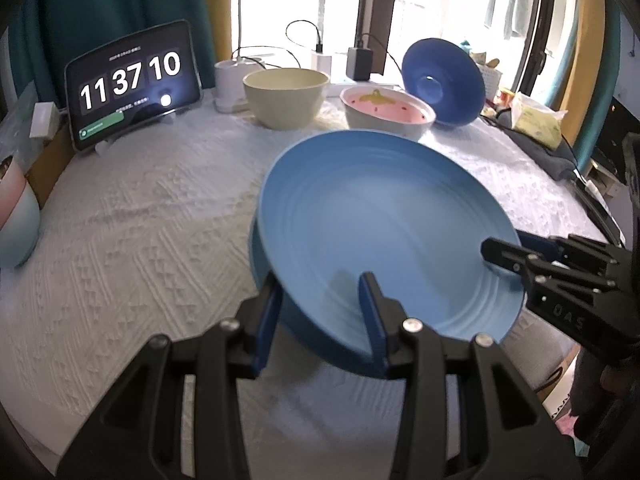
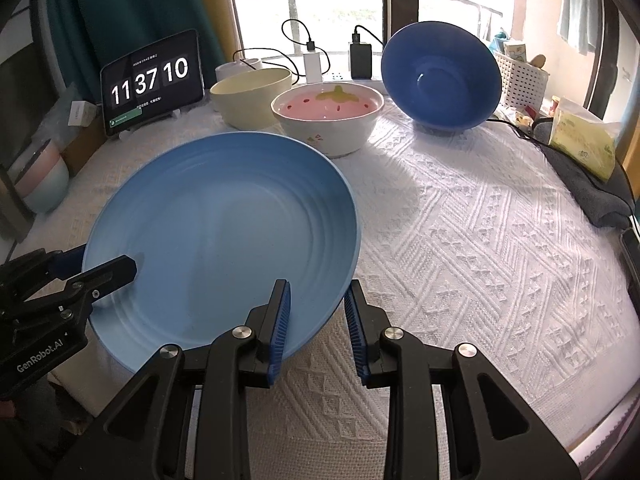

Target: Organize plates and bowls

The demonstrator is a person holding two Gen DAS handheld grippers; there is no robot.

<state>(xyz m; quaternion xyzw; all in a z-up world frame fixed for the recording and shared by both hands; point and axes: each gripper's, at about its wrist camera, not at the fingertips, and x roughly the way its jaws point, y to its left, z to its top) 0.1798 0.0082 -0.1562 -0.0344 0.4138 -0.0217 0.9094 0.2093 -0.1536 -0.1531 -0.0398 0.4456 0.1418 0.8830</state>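
Right now both grippers have hold of the same light blue plate (image 1: 384, 232), which hangs tilted above the white textured tablecloth (image 1: 140, 240). The left gripper (image 1: 320, 320) straddles the plate's near rim, one blue pad under it and one on its upper face, clamped on the edge. The right gripper (image 2: 316, 320) grips the opposite side of the rim the same way, its ribbed blue fingers (image 2: 280, 320) closed on the edge. Behind the plate, toward the window, a cream bowl (image 2: 250, 96) stands just beside a strawberry-patterned bowl (image 2: 328, 120), and a dark blue bowl (image 2: 440, 76) leans on its side, its opening facing the room. A tablet (image 2: 150, 80) at the back left shows 11 37 10. Stacked pastel bowls (image 1: 16, 216) sit at the table's left edge.
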